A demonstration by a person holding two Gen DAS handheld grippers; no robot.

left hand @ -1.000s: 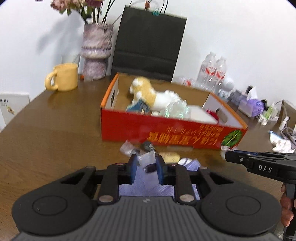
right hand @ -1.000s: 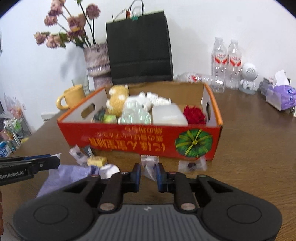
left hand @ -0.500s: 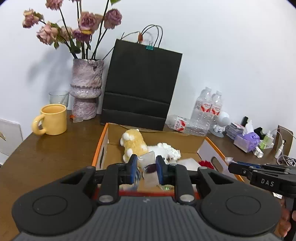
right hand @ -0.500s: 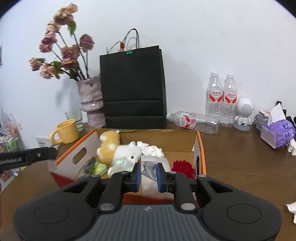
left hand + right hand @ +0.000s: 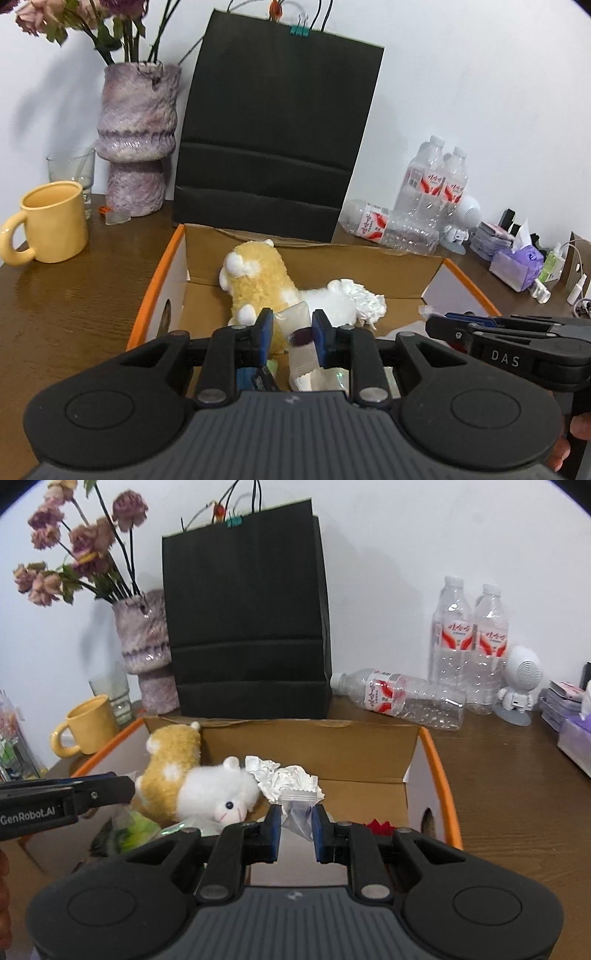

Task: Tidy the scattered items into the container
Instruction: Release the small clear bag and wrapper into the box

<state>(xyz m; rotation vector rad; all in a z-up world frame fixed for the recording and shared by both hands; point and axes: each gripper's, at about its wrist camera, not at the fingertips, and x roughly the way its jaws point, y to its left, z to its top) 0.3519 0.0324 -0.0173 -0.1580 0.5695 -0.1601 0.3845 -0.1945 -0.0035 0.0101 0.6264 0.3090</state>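
Observation:
The open cardboard box [image 5: 155,284] [image 5: 439,771] with orange rims fills the middle of both views. In it lie a yellow plush [image 5: 258,280] [image 5: 173,760], a white plush [image 5: 218,794] and crumpled white paper [image 5: 284,779]. My left gripper [image 5: 293,334] is shut on a small clear plastic bag [image 5: 295,321] with a dark item inside, held over the box. My right gripper [image 5: 295,823] is shut on another small clear zip bag [image 5: 297,808], also above the box. Each gripper shows at the edge of the other's view.
A black paper bag [image 5: 273,125] stands behind the box. A purple vase with dried flowers [image 5: 136,136] and a yellow mug [image 5: 51,221] are at the left. Water bottles [image 5: 469,638], a white toy robot [image 5: 519,679] and a tissue pack [image 5: 517,262] sit at the right.
Both grippers have risen from the table in front of the box and moved forward over it, each carrying its small bag. The loose items in front of the box have dropped out of view.

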